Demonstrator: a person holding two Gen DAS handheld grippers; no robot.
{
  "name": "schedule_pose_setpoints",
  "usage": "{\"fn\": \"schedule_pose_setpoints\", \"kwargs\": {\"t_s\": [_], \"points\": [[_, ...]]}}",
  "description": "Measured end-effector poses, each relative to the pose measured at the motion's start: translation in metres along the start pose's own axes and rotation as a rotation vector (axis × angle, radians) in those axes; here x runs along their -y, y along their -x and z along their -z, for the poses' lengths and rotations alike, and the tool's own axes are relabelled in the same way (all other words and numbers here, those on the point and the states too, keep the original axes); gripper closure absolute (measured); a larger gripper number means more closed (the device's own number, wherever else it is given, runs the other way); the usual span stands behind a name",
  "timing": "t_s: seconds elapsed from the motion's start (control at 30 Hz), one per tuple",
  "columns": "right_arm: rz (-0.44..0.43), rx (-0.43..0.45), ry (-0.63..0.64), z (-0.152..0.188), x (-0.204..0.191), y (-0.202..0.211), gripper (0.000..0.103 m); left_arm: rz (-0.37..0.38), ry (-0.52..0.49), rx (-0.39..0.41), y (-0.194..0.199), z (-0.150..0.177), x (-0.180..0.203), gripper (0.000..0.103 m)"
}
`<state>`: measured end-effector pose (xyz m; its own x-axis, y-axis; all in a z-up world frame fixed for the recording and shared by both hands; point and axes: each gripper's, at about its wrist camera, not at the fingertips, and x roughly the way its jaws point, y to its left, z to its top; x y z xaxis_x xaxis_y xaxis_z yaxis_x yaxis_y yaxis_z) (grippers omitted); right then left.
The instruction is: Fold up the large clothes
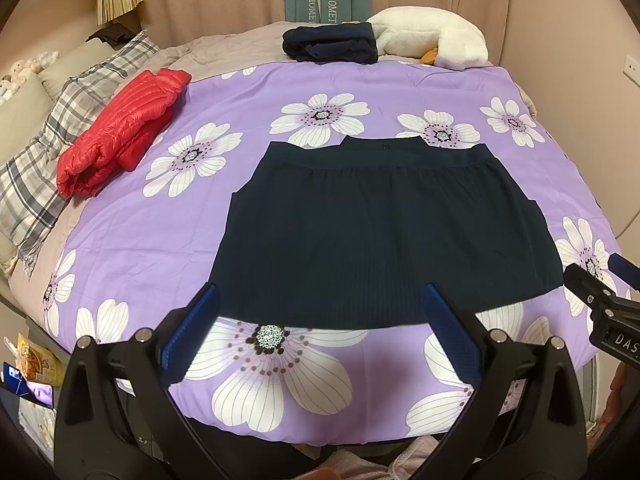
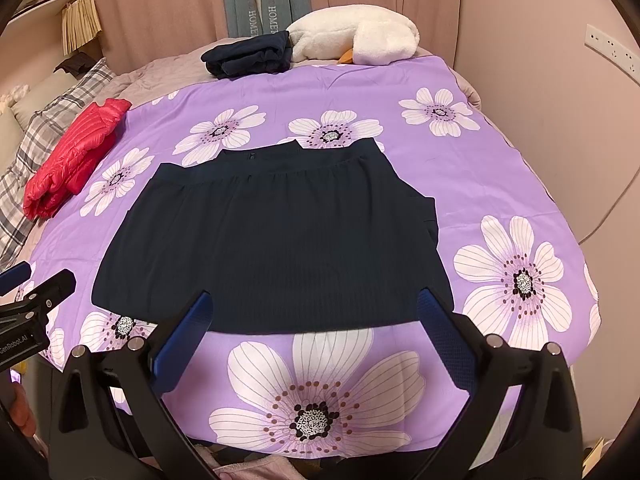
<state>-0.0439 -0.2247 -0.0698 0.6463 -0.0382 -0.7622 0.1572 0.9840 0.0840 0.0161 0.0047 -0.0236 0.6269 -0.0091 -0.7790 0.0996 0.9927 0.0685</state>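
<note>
- At far left on the bed: red puffer jacket [image 1: 120,132] folded small, parked beside the plaid pillow [image 1: 60,148], probably to keep the working area free.
- Further back, near the curtains: folded dark garment [image 1: 330,44] touching a white plush toy [image 1: 432,36], likewise out of the way.
- Left of centre: left claw [image 1: 320,332] held wide apart, empty, hovering above the near hem.
- Centre of the purple floral bedspread [image 1: 360,92]: dark pleated skirt [image 1: 380,232] spread flat, waistband away, hem toward the person, apparently laid out smooth for a first fold.
- Right of centre: right claw [image 2: 316,340] equally spread and empty, over the same hem, seemingly poised for a two-corner grasp.
</note>
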Motion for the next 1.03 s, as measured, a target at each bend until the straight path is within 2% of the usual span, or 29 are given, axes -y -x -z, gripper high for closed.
{"fn": "schedule_pose_setpoints", "kwargs": {"t_s": [1.03], "points": [[-0.001,0.009,-0.006,-0.0049,0.0027,0.0003,0.001,0.012,0.008,-0.012,-0.0031,-0.0039,0.0038,0.002]]}}
